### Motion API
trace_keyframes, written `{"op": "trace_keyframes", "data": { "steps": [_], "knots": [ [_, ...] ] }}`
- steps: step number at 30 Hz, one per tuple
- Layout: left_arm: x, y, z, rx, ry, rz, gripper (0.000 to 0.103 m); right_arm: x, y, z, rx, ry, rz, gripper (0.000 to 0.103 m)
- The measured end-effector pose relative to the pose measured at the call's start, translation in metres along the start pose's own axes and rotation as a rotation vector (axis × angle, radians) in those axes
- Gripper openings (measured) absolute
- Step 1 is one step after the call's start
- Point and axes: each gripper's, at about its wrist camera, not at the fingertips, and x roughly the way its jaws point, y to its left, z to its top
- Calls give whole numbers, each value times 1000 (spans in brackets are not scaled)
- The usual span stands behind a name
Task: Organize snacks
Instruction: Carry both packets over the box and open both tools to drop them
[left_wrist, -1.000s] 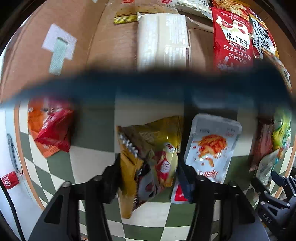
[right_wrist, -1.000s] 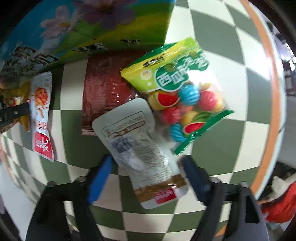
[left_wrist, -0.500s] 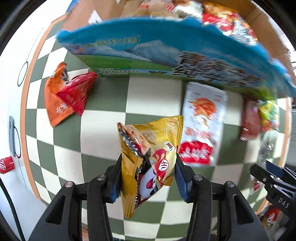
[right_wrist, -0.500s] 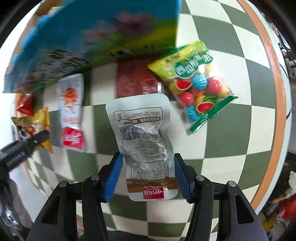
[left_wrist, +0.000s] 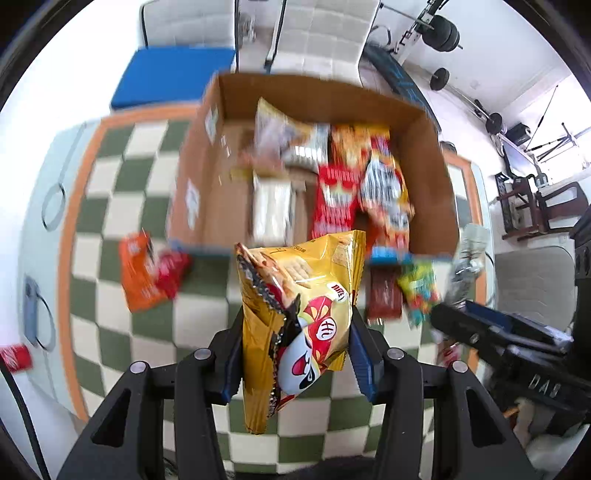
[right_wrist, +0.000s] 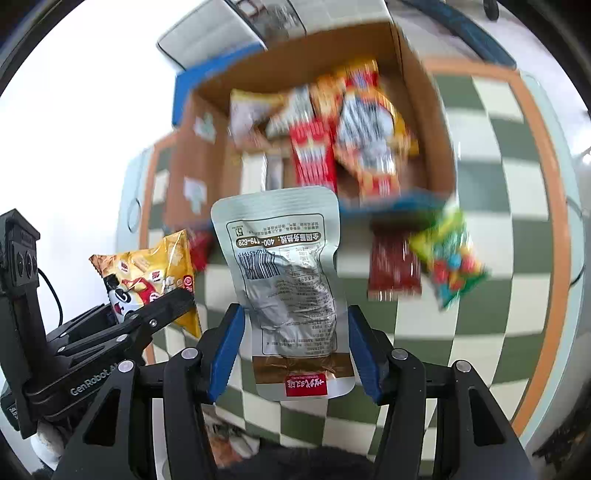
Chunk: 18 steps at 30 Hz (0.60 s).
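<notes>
Left wrist view: left gripper (left_wrist: 295, 354) clenched on crinkled yellow foil snack bag (left_wrist: 299, 314), open brown cardboard box (left_wrist: 439, 170) at 12 o'clock. Right gripper (right_wrist: 295, 354) clamps silver foil pouch (right_wrist: 284, 284); box (right_wrist: 424, 122) at 12 o'clock.

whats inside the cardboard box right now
The cardboard box holds several snack packets: a red one, an orange and white one and pale ones. Whatever lies beneath them is covered, and motion blur hides the labels.

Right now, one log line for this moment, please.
left gripper: yellow snack bag held | right gripper: silver pouch held | cardboard box: ahead
</notes>
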Motion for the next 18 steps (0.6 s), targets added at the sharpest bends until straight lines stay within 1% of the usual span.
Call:
{"op": "trace_keyframes", "data": {
  "steps": [2,3,4,7,9,12,14,18],
  "knots": [
    [-3,1,22,-1,-13,17,46,-5,7,19,5,-34,-23,59],
    [-1,3,29,2,-12,24,46,0,14,25,10,-45,-34,59],
    [2,5,42,-4,-9,37,46,-4,12,37,20,-57,-47,59],
    [13,12,67,-21,15,46,46,1,7,70,60,-58,-45,59],
    [22,16,84,-22,29,65,46,3,4,84,70,-55,-53,59],
    [36,24,97,-23,53,91,46,15,5,103,77,-43,-64,59],
    [45,29,104,-24,71,110,46,35,11,114,76,-26,-71,59],
    [63,36,114,-28,113,124,46,61,10,128,96,14,-83,59]
  ]
}}
